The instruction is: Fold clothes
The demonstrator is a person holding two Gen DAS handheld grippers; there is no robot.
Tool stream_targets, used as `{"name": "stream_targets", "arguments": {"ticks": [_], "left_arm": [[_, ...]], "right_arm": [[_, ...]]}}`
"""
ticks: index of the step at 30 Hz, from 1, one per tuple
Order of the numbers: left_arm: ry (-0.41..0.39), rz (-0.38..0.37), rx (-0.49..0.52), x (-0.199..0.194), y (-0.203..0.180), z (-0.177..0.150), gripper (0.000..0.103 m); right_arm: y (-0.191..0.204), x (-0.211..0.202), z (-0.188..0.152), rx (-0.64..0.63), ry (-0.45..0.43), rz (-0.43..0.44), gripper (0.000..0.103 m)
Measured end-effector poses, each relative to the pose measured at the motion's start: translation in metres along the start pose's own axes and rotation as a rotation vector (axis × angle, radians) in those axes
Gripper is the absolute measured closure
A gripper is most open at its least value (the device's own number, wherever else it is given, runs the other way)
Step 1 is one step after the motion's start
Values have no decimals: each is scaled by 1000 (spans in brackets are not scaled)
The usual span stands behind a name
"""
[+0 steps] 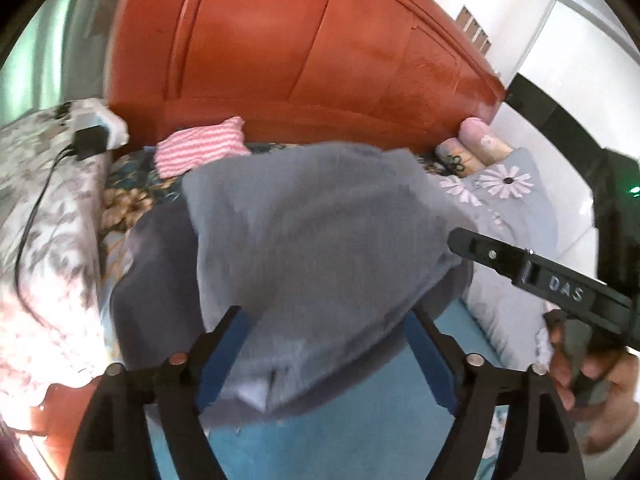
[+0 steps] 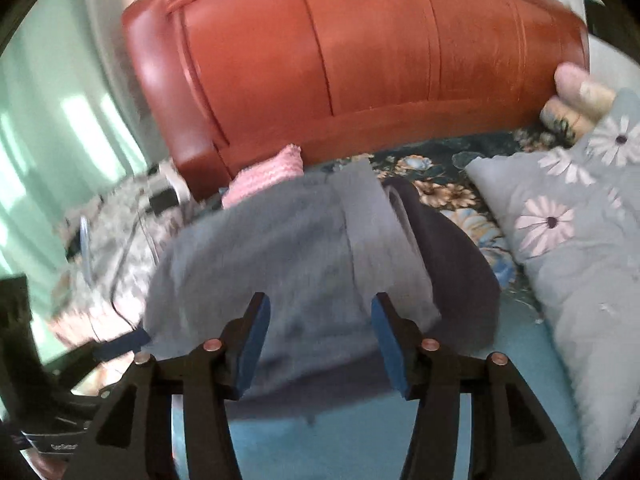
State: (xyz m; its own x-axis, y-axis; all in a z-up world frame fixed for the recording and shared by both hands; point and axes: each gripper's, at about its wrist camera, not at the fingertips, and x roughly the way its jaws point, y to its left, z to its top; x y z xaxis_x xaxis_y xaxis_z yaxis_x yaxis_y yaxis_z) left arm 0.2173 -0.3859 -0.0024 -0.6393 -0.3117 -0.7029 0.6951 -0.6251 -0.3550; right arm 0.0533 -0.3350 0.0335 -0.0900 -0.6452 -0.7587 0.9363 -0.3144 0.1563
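currently the grey garment (image 1: 320,220) is lying folded over on the bed (image 1: 360,440), in front of the red headboard (image 1: 300,48). left hand-held gripper (image 1: 326,360) is sitting with jaws wide apart, blue pads (image 1: 222,356) either side of the near hem, not pinching it. right hand-held gripper (image 2: 320,344) is also standing apart over the cloth, nothing clamped. pink striped piece (image 1: 196,150) is resting behind the grey one by the headboard. floral quilt (image 2: 568,240) is bunching up just beside it.
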Motion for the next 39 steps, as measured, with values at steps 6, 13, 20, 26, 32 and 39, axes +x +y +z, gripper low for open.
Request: {"name": "stream_targets", "arguments": {"ticks": [6,13,20,26,32,39], "left_arm": [[-15,146,-35,2,-2,-52,0],[3,244,-80,7,9,-76,0],[23,265,-106,9,21,-75,0],[76,323,1,18,17,-80,0],[72,308,-61,16,29,-81,0],[78,324,-116,18,40,-83,0]], "right_arm": [[-2,3,-52,153,38,21,37],[3,7,-85,238,12,-99,14],[6,5,-101,220,-41,-217,3],[20,4,-110,203,-69,-260,3],[33,13,-119,202,-50,-269,3],[47,20,-130,255,-73,-258,3]]}}
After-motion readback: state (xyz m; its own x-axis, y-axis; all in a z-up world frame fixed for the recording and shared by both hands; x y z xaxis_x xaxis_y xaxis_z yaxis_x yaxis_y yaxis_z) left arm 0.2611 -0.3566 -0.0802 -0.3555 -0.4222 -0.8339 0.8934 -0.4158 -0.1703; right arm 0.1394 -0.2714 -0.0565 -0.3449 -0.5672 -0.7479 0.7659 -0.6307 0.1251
